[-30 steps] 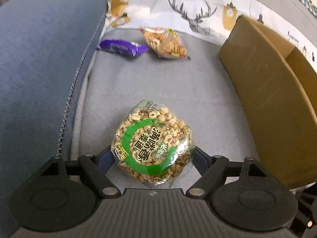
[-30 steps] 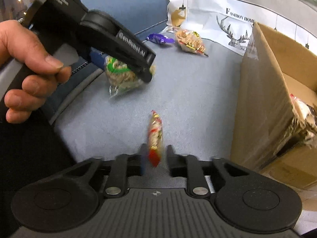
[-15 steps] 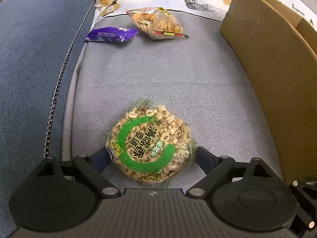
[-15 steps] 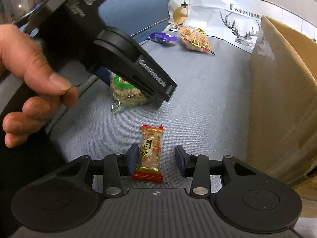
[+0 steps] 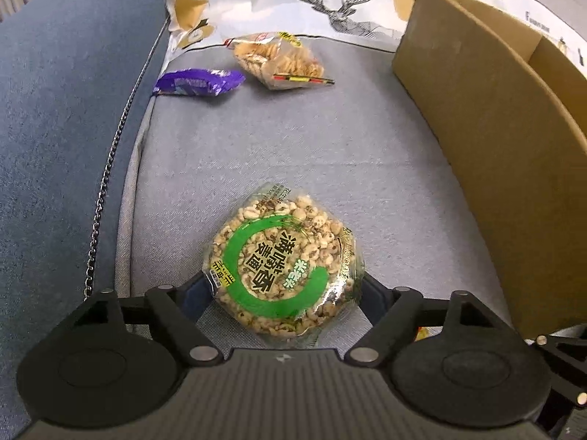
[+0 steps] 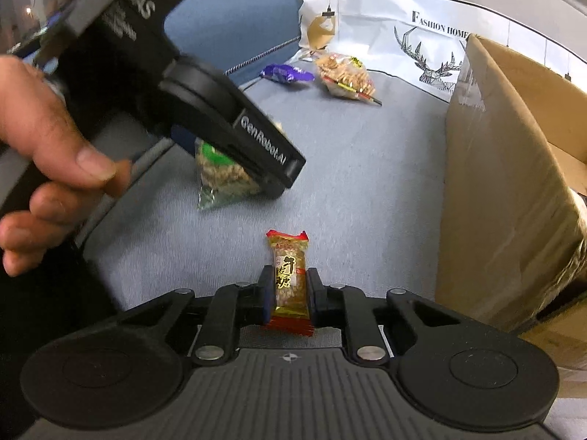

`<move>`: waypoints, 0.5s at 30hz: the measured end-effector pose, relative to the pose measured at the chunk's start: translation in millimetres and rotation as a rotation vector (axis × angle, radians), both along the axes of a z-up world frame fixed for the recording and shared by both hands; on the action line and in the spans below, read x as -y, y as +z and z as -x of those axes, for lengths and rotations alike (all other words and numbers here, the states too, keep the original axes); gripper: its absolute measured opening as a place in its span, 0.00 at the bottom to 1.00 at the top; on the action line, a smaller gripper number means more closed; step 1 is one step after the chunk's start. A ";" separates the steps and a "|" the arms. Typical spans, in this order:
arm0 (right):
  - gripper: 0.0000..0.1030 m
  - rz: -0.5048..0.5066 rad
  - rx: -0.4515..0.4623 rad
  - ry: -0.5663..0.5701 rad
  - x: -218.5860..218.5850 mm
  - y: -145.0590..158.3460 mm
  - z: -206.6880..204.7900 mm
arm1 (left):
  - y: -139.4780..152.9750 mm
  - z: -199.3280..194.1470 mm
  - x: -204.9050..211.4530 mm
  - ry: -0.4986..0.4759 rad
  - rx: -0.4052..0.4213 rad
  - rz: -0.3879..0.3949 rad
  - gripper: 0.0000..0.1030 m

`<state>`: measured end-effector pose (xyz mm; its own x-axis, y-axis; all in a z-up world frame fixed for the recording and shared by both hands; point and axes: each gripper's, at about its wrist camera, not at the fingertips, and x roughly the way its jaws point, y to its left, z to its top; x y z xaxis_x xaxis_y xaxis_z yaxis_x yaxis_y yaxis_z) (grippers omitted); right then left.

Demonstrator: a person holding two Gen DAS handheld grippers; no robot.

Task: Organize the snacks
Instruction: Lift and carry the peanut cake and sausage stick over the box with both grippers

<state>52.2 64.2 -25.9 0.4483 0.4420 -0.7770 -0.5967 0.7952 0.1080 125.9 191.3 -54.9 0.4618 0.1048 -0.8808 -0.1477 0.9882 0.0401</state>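
Closing on a small red-and-gold candy bar (image 6: 290,286), right gripper (image 6: 289,299), pads flanking it and seemingly touching both sides, bar lying lengthwise on the grey cushion (image 6: 367,190). Closing too, left gripper (image 5: 284,291), jaws spread wide either side of a round green-labelled puffed-grain pack (image 5: 284,267), fingers against its edges. Both packs low on the cushion, not lifted.

Step in hand, by judgement: pickup of two snacks at once. Next move likely called for firmer pinches, then a lift and a carry rightward over the wall of the cardboard box (image 5: 488,154). Crinkly wrappers probably prone to slipping.

Farther out, a purple packet (image 5: 200,82) and a clear bag of crackers (image 5: 282,62), near each other by the patterned cushion (image 5: 330,7).

Box interior mostly hidden; contents not discernible.
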 end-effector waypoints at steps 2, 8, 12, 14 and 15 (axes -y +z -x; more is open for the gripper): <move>0.18 0.006 0.000 0.002 -0.9 0.1 1.6 | 1.6 2.6 1.4 -0.021 0.008 0.010 0.83; 0.18 0.020 0.001 -0.003 1.8 0.1 4.2 | 5.8 9.9 4.6 -0.048 0.052 0.011 0.83; 0.18 0.026 0.003 -0.004 2.7 0.8 5.7 | 8.4 12.9 3.6 -0.048 0.070 0.024 0.83; 0.18 0.029 0.005 -0.004 2.1 1.2 6.4 | 9.0 14.2 3.4 -0.051 0.075 0.026 0.83; 0.18 0.029 0.006 -0.004 2.0 1.5 6.6 | 9.2 14.9 3.8 -0.052 0.077 0.026 0.83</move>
<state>45.7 62.2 -24.5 0.4543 0.4176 -0.7869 -0.5944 0.8000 0.0814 111.0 187.6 -45.7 0.5327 0.0564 -0.8444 -0.0975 0.9952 0.0050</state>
